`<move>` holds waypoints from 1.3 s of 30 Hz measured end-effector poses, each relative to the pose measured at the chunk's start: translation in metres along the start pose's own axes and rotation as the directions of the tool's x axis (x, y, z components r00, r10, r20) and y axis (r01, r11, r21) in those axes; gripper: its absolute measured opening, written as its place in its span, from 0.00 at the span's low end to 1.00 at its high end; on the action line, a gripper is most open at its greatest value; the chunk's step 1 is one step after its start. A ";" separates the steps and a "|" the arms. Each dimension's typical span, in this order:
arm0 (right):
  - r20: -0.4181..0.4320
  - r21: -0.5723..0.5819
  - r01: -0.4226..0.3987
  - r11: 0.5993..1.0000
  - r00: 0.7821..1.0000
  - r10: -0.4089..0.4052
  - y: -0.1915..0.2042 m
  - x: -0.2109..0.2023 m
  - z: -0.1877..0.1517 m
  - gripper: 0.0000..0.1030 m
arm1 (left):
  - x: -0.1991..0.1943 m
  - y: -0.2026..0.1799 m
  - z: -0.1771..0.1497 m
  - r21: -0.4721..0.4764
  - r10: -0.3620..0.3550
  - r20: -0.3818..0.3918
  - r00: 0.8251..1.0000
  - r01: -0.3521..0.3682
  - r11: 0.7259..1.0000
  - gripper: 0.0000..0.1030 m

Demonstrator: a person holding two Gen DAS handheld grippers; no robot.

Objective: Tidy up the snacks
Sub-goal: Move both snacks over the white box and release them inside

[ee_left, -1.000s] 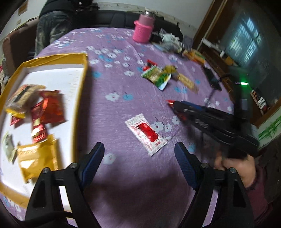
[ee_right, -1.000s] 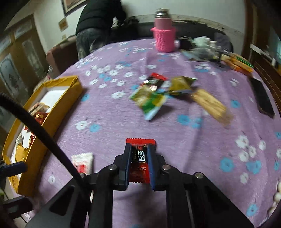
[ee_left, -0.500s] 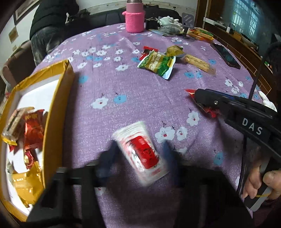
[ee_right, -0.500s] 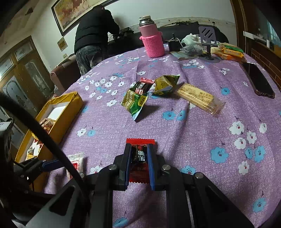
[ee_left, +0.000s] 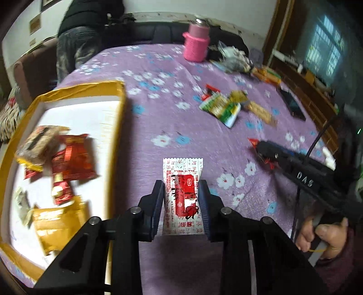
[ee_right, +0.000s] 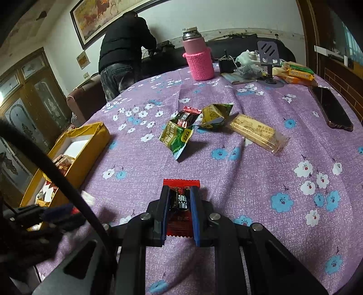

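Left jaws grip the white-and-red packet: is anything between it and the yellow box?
Nothing visible. The white-and-red packet is held left of centre, and only bare purple tablecloth lies between it and the yellow box, whose raised near wall must be cleared.

Black tongs (ee_left: 181, 197), blue pads, silver screws; "DAS" lettering; maroon sleeve (ee_left: 340, 267).

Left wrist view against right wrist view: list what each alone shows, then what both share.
Left only: the white-and-red snack sachet pinched in the left hand-held gripper, and a hand.
Right only: the red-and-black candy wrapper in the right hand-held gripper, and a framed painting.
Both: yellow cardboard box, pink knitted flask, green snack packet.
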State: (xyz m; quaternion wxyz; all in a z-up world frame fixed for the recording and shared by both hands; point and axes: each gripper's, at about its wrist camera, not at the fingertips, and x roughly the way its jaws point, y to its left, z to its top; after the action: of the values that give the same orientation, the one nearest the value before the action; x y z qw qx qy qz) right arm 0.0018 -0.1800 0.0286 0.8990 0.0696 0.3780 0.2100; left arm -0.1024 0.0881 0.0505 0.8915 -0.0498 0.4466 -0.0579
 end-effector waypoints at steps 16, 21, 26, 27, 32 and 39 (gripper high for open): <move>-0.045 -0.089 -0.163 0.983 0.986 0.160 0.094 -0.016 0.003 0.15 | -0.060 0.145 -0.031 -0.301 0.114 0.108 0.988 -0.076 0.951 0.32; -0.086 -0.144 -0.212 0.967 0.976 0.201 0.135 -0.005 0.005 0.15 | -0.060 0.177 -0.040 -0.354 0.122 0.101 0.987 -0.079 0.932 0.32; -0.131 -0.187 -0.251 0.950 0.965 0.229 0.173 0.011 0.011 0.15 | -0.055 0.197 -0.043 -0.380 0.127 0.094 0.987 -0.082 0.921 0.32; -0.140 -0.202 -0.254 0.946 0.963 0.229 0.182 0.015 0.012 0.15 | -0.053 0.200 -0.043 -0.385 0.123 0.092 0.988 -0.078 0.920 0.32; -0.186 -0.256 -0.254 0.933 0.960 0.211 0.214 0.040 0.008 0.15 | -0.049 0.211 -0.047 -0.412 0.099 0.088 0.991 -0.054 0.910 0.36; -0.236 -0.280 -0.235 0.931 0.957 0.170 0.233 0.075 0.004 0.15 | -0.063 0.212 -0.047 -0.415 0.071 0.121 0.990 -0.014 0.910 0.66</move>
State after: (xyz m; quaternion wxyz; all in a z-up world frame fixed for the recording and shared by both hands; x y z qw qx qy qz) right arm -0.0244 0.0624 0.0486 0.8278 -0.0538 0.4236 0.3639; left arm -0.1655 0.3056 0.0423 0.8896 -0.2309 0.3893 0.0606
